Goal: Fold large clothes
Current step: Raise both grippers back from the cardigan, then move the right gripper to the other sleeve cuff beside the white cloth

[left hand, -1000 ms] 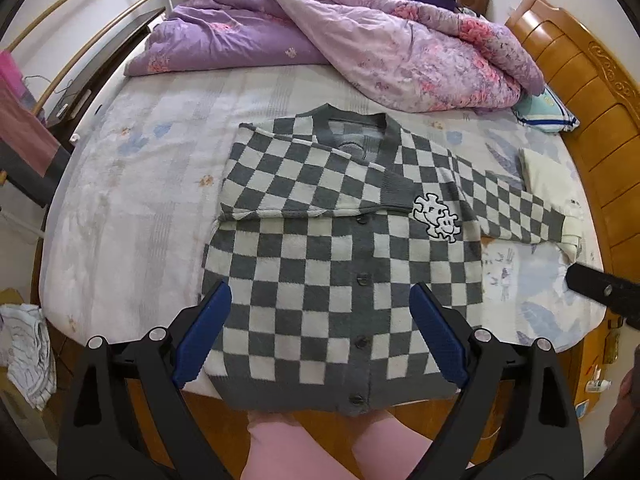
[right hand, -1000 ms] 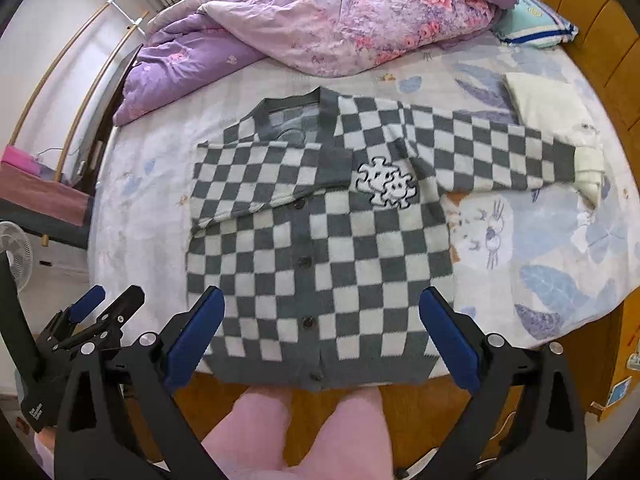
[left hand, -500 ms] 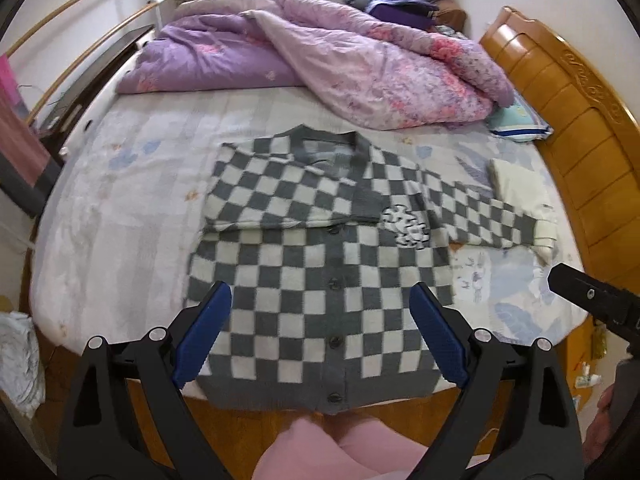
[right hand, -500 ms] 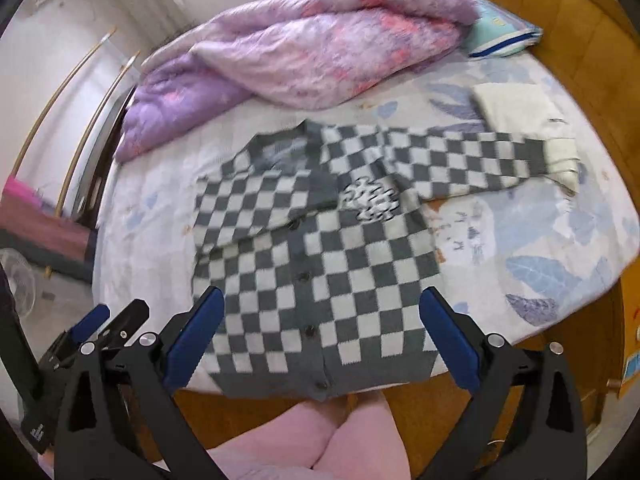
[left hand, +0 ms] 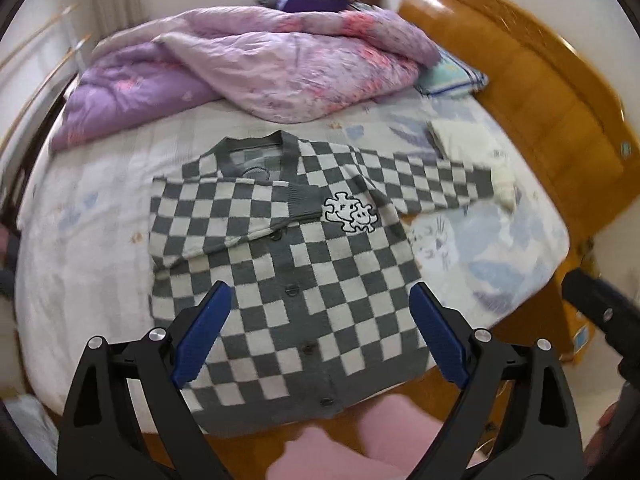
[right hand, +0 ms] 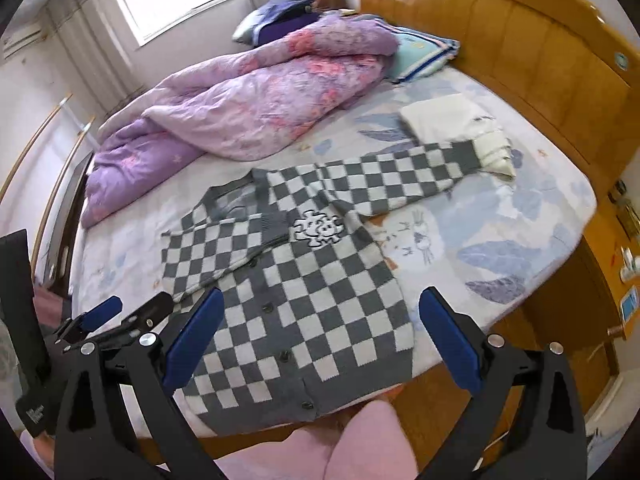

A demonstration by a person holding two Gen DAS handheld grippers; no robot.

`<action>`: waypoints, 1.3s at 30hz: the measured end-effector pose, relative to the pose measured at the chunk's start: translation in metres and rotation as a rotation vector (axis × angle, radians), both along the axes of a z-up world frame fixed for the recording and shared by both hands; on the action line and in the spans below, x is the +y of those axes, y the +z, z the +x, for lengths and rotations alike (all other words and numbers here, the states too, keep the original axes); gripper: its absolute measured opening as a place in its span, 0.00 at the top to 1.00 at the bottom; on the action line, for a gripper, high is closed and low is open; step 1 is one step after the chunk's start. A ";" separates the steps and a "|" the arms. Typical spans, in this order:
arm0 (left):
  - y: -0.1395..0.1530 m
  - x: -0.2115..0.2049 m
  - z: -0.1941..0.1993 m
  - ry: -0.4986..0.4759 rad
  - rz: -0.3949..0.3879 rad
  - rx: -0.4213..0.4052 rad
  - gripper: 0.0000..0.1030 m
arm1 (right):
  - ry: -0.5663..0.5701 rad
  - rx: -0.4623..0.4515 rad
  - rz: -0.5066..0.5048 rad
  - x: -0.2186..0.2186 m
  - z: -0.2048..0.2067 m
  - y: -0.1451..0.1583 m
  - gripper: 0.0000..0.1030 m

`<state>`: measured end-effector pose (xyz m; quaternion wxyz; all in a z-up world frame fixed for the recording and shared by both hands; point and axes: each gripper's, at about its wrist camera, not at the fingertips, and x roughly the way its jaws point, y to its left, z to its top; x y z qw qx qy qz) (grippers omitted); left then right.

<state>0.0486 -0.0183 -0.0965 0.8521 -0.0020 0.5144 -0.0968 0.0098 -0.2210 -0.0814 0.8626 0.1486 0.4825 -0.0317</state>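
A grey-and-white checked cardigan (left hand: 304, 264) lies flat, buttoned, on the bed, hem at the near edge. Its left sleeve is folded across the chest. Its right sleeve (left hand: 432, 180) stretches out toward the headboard. It also shows in the right wrist view (right hand: 312, 292), with the outstretched sleeve (right hand: 400, 180). My left gripper (left hand: 320, 332) is open and empty above the hem. My right gripper (right hand: 320, 340) is open and empty above the hem. The left gripper's fingers (right hand: 100, 314) show at the left of the right wrist view.
A purple quilt (left hand: 248, 60) is heaped at the far side of the bed. A folded cream cloth (right hand: 452, 120) lies by the sleeve cuff. The wooden headboard (right hand: 520, 40) rises at the right. My pink-clad legs (right hand: 360, 440) stand against the wooden bed frame.
Both grippers have drawn back and tilted up, so more of the room shows. The cardigan has not moved. Both grippers stay open.
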 end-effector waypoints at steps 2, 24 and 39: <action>0.001 -0.009 0.003 -0.047 0.001 -0.004 0.12 | -0.035 0.002 0.001 -0.006 -0.002 0.000 0.08; -0.036 -0.163 0.135 -0.103 0.052 0.122 0.12 | -0.285 0.139 0.072 -0.206 0.068 -0.058 0.08; -0.145 -0.224 0.272 0.107 0.166 0.216 0.12 | -0.295 0.294 0.070 -0.390 0.240 -0.209 0.09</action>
